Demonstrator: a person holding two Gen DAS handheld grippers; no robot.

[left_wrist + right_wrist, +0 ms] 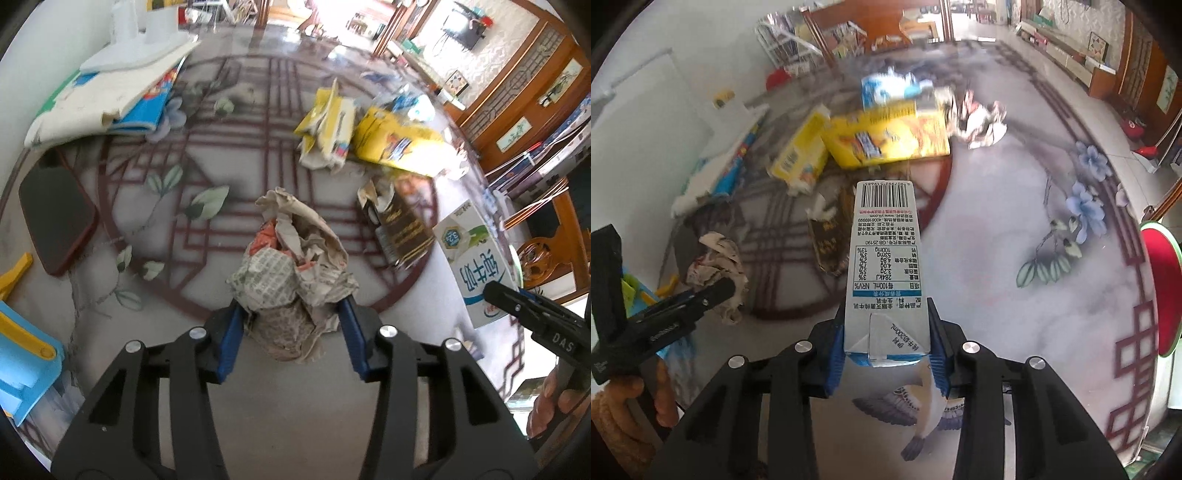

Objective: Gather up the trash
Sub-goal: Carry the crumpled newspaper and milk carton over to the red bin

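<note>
A crumpled newspaper ball [291, 266] sits between the blue pads of my left gripper [291, 326], which is shut on its lower part just above the patterned table [159, 295]. My right gripper [886, 349] is shut on the base of a white and blue milk carton [886, 258], held tilted off the table. In the left wrist view the carton [472, 258] and the right gripper [517, 306] show at the right edge. In the right wrist view the left gripper [683, 306] and its newspaper [716, 266] show at the left.
More trash lies further back: a yellow box [399, 140], a torn yellow packet [328, 125], a dark brown wrapper [402, 225], a blue and white packet [886, 88], crumpled paper [979, 122]. A dark slab [55, 218], books [110, 96] and a blue plastic piece [26, 362] lie left.
</note>
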